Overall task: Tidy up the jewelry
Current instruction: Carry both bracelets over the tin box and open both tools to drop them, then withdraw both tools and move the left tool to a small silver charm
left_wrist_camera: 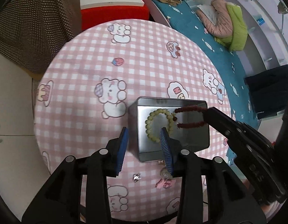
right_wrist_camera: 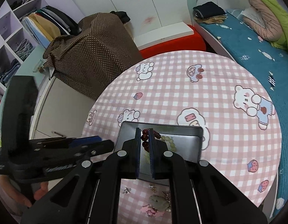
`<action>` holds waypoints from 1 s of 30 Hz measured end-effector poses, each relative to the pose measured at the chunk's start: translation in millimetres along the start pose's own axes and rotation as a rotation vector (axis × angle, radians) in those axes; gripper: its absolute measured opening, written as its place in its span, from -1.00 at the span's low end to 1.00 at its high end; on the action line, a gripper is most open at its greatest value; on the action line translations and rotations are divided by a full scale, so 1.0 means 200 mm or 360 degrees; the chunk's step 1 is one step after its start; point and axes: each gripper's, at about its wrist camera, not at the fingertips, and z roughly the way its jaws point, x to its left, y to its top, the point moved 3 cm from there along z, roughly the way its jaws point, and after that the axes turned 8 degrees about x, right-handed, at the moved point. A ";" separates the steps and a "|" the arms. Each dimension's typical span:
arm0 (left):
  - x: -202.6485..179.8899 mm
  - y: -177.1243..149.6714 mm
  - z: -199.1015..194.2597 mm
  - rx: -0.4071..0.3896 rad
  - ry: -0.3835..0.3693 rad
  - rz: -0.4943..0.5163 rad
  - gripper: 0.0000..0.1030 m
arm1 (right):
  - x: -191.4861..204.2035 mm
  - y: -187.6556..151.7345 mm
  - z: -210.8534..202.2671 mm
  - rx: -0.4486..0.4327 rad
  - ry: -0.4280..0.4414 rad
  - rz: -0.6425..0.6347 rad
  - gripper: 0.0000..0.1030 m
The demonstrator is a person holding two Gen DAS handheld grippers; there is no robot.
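Note:
An open metal tin [left_wrist_camera: 192, 136] stands on the round table with the pink checked cloth [left_wrist_camera: 84, 85]. A pale green bead bracelet [left_wrist_camera: 153, 119] lies inside it. My left gripper [left_wrist_camera: 144, 130] is open above the tin's left wall, one finger [left_wrist_camera: 165, 145] over the green bracelet and the pads not pressing it. My right gripper [right_wrist_camera: 144, 132] is shut on a dark red bead bracelet [right_wrist_camera: 144, 138], which hangs over the tin [right_wrist_camera: 190, 145]. In the left wrist view the red bracelet [left_wrist_camera: 190, 117] loops out from the right gripper's tip.
Loose jewelry lies on the cloth in front of the tin: a greenish pendant [right_wrist_camera: 158, 199], a small metal charm [right_wrist_camera: 127, 190] and a pink piece [right_wrist_camera: 153, 211]. A bed with a teal sheet [right_wrist_camera: 255, 59] runs along the right. A brown dotted cloth [right_wrist_camera: 91, 52] lies at the back left.

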 end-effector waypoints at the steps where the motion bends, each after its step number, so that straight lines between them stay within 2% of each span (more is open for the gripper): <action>1: 0.01 -0.01 -0.02 -0.0008 0.0007 -0.0007 -0.29 | 0.01 0.00 0.02 0.0009 -0.0001 -0.0008 -0.86; 4: 0.06 -0.04 -0.05 -0.0020 0.0004 -0.0034 -0.29 | 0.04 0.01 0.07 0.0044 -0.0028 -0.0020 -0.77; 5: 0.07 -0.05 -0.05 -0.0021 0.0005 -0.0041 -0.29 | 0.05 0.01 0.09 0.0071 -0.0047 -0.0016 -0.64; 6: 0.09 -0.06 -0.06 -0.0020 0.0003 -0.0050 -0.29 | 0.05 0.00 0.10 0.0098 -0.0054 -0.0009 -0.43; 8: 0.10 -0.06 -0.06 -0.0017 -0.0006 -0.0064 -0.29 | 0.05 -0.02 0.10 0.0091 -0.0060 0.0009 -0.18; 9: 0.12 -0.07 -0.06 -0.0016 -0.0011 -0.0068 -0.29 | 0.05 -0.02 0.09 0.0080 -0.0069 0.0013 -0.14; 26: 0.06 -0.19 -0.05 0.0022 -0.0037 0.0056 -0.29 | -0.02 -0.12 -0.14 -0.0091 -0.0218 0.0160 -0.10; 30: 0.05 -0.22 -0.04 0.0025 -0.0038 0.0074 -0.17 | -0.04 -0.16 -0.17 -0.0107 -0.0249 0.0174 -0.09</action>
